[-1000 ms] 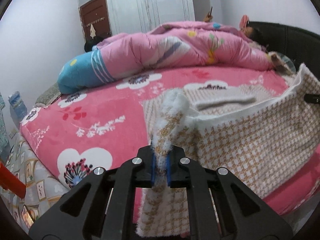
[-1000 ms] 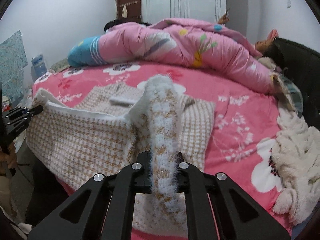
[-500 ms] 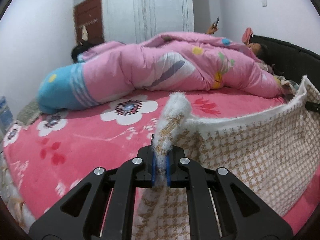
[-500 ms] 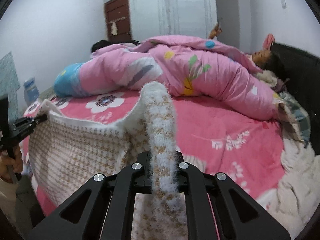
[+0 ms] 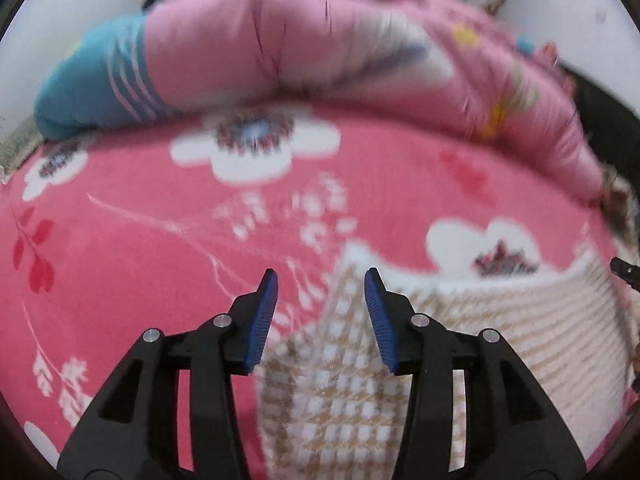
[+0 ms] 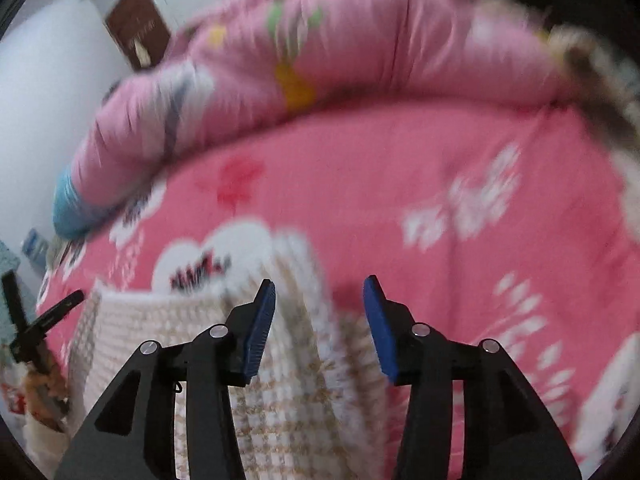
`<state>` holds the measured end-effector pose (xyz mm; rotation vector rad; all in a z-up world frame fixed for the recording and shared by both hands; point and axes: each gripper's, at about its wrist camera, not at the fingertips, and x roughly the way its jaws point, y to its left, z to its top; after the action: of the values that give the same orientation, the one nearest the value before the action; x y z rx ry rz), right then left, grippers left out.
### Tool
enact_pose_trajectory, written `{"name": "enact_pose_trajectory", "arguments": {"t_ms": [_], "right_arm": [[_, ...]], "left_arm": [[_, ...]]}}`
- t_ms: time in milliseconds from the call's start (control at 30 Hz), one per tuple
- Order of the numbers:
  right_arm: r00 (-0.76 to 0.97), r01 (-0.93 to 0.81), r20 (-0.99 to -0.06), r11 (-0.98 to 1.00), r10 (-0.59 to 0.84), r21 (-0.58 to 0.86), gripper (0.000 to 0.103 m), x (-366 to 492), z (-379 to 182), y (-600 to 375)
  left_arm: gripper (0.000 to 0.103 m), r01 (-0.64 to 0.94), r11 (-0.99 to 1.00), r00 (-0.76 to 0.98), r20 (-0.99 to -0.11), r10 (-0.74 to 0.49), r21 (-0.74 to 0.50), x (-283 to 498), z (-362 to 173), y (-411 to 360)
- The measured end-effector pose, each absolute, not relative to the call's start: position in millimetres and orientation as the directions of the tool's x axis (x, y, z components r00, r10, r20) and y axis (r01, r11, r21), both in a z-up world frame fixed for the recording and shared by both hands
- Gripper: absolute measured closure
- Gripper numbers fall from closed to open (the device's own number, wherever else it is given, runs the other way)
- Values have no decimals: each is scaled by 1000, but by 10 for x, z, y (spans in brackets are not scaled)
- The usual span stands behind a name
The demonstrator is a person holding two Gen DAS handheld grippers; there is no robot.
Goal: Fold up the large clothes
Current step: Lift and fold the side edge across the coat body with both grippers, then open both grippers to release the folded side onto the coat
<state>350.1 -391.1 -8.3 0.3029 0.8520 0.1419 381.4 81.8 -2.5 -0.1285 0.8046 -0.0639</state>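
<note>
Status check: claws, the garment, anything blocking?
Left claw open, right claw open. Checked garment released, lying on pink bedspread. Quilt beyond, not blocking.

Left tongs [image 5: 321, 280] spread wide, gripping nothing; right tongs [image 6: 320, 288] likewise.

We see the garment [image 5: 348, 380] as a fuzzy knit in a tan-and-white houndstooth check with a plain white edge. It lies on the pink flowered bedspread [image 5: 140, 240], its near corner rising in a soft fold. In the right wrist view the same knit [image 6: 288, 380] bunches into a ridge; motion blur hides finer detail.
</note>
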Motion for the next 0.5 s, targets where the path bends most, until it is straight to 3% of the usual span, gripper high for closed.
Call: {"name": "enact_pose_trajectory", "arguments": {"t_ms": [100, 233, 300, 333, 400, 467, 500], "right_arm": [[653, -103, -681, 931, 329, 351, 56, 3546, 43, -3734], [521, -172, -730, 892, 442, 418, 56, 3821, -304, -3367], [480, -135, -753, 886, 449, 443, 56, 3965, -547, -3326], [477, -95, -764, 890, 434, 446, 56, 4026, -680, -3391], [499, 13, -745, 856, 443, 517, 59, 4090, -857, -3696], [531, 77, -676, 765, 511, 640, 58, 4087, -913, -3966], [554, 149, -706, 782, 441, 605, 53, 4056, -892, -4097]], "left_arm": [[59, 123, 979, 692, -693, -202, -163, 3841, 151, 561], [58, 187, 973, 587, -779, -221, -135, 4032, -133, 45], [52, 128, 982, 538, -822, -187, -139, 4161, -430, 29], [45, 99, 981, 537, -821, -194, -167, 4177, -504, 99], [47, 54, 958, 546, -794, -266, -283, 4155, -559, 317], [50, 31, 961, 565, -788, -244, -276, 4106, -512, 425], [50, 6, 974, 581, -792, -187, -226, 4073, -470, 457]]}}
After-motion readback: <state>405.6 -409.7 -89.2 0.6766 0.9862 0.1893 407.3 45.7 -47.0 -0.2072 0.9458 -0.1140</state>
